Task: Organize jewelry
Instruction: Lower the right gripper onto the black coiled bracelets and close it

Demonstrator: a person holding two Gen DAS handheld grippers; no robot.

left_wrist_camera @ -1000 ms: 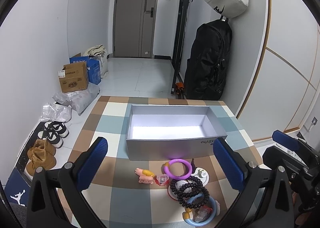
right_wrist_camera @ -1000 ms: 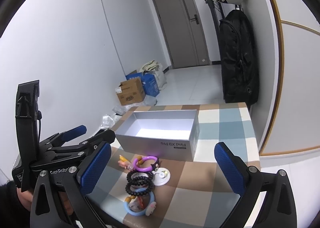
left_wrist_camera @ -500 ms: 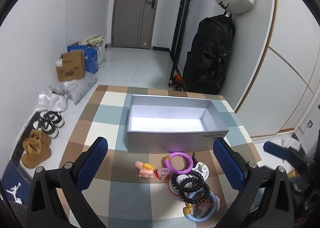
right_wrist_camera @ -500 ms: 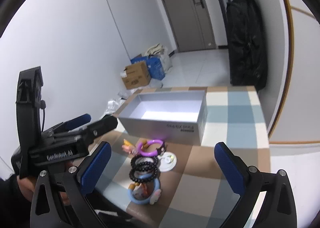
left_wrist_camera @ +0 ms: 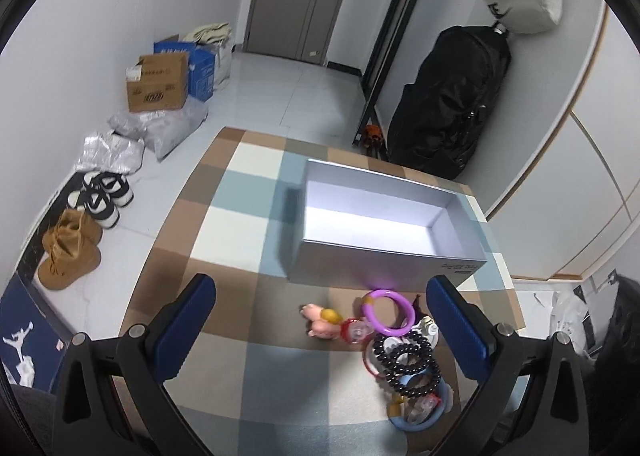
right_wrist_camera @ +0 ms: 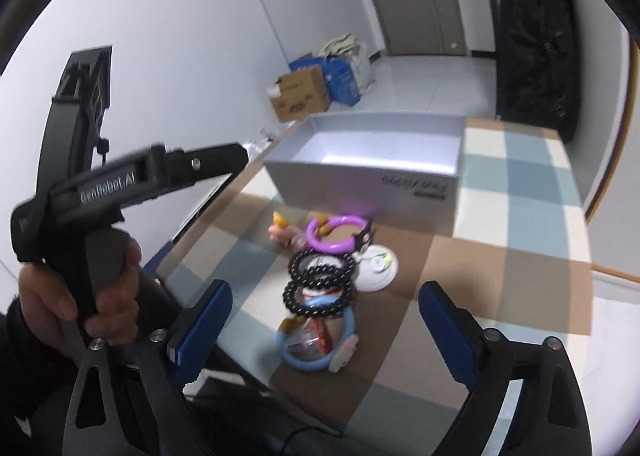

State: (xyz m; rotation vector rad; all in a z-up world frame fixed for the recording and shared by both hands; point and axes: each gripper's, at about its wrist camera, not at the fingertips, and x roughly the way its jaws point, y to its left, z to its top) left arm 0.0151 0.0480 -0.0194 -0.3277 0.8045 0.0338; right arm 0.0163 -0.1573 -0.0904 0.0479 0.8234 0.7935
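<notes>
**Both grippers spread wide above the jewelry pile**

I hold my left gripper [left_wrist_camera: 320,320] above the checked brown, blue and white tablecloth [left_wrist_camera: 224,232], its blue-padded fingers [left_wrist_camera: 186,314] spread wide with nothing between them. My right gripper [right_wrist_camera: 324,320] hangs over the same table, its fingers also parted wide and holding nothing.

The jewelry lies in a small heap on the cloth, just in front of the open grey cardboard box [left_wrist_camera: 384,270], whose white inside holds nothing that I can see. Nearest the box is a purple plastic ring bracelet [left_wrist_camera: 387,312] with an orange bead on it. To its left lie a small pink and yellow figure charm [left_wrist_camera: 320,322] and a little red and clear trinket [left_wrist_camera: 356,334], touching one another. Below the purple ring, a doubled black beaded bracelet [left_wrist_camera: 408,364] rests partly over a white round disc [right_wrist_camera: 378,266] and over a light blue plastic ring bracelet [right_wrist_camera: 316,340]. The blue ring encloses some clear and red bits that are too blurred to make out, and a white charm sits at its rim.

In the right wrist view my left hand [right_wrist_camera: 76,296] grips the black handle of the left gripper at the table's left edge. The whole pile sits between my right fingers in that view, apart from both pads.
</notes>
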